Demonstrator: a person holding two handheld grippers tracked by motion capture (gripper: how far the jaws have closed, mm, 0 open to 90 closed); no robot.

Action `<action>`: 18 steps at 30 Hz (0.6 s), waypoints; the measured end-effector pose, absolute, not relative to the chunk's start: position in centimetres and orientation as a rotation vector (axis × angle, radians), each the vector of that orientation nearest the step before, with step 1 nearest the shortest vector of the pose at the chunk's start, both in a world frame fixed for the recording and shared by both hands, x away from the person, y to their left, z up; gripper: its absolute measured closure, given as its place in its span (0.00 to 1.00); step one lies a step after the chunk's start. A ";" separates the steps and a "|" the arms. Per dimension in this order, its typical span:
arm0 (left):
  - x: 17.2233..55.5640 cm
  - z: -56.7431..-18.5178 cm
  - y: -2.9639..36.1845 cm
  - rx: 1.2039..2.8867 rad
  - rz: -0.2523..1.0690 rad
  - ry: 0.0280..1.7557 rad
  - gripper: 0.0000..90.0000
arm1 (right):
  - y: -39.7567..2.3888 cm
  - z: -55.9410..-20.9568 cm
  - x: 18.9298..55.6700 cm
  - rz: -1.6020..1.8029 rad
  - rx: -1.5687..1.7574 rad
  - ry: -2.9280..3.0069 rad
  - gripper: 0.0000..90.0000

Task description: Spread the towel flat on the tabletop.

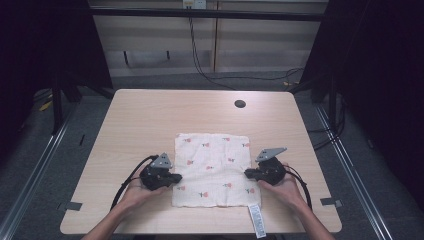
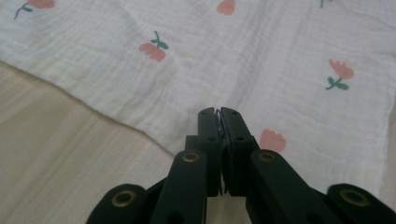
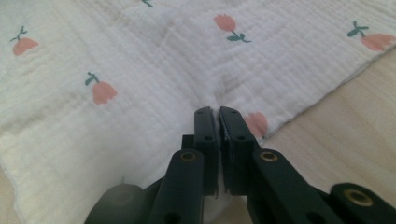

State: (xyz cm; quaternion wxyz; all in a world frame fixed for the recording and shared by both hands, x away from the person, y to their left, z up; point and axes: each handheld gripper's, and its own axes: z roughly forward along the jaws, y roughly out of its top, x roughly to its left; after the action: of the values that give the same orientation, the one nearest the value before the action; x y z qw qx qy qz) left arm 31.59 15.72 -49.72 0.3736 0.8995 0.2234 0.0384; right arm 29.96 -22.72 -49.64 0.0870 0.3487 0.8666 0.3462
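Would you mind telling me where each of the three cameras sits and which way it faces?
High view: above the person's side, looking forward and down on the table; both forearms, left gripper, right gripper at the cloth.
Left gripper view: rides the left gripper, looking along its shut jaws pinching the cloth's edge.
Right gripper view: rides the right gripper, jaws shut on the opposite edge.
Shared: all three show the flowered cloth.

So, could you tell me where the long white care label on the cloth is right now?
In the high view the care label trails from the near right corner of the flowered cloth to the table's near edge, just inside the right gripper.
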 end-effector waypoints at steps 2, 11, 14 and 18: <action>30.9 -49.7 16.0 2.309 0.084 0.561 0.99 | -22.5 -49.6 29.7 1.044 1.024 2.609 0.97; 29.2 -49.6 17.3 2.308 0.016 0.548 0.99 | -22.0 -49.5 28.1 1.068 0.975 2.668 0.97; 28.8 -49.6 17.4 2.308 0.005 0.549 0.99 | -22.1 -49.4 27.5 1.065 0.965 2.683 0.97; 28.6 -49.6 17.3 2.311 -0.010 0.543 0.99 | -22.2 -49.4 26.5 1.081 0.963 2.693 0.96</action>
State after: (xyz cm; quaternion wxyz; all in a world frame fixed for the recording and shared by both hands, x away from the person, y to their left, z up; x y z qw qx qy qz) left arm 28.55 17.28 -49.56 0.3747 0.9026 0.2121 -0.0039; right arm 26.48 -22.16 -49.45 0.0420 0.3147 0.8801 0.3532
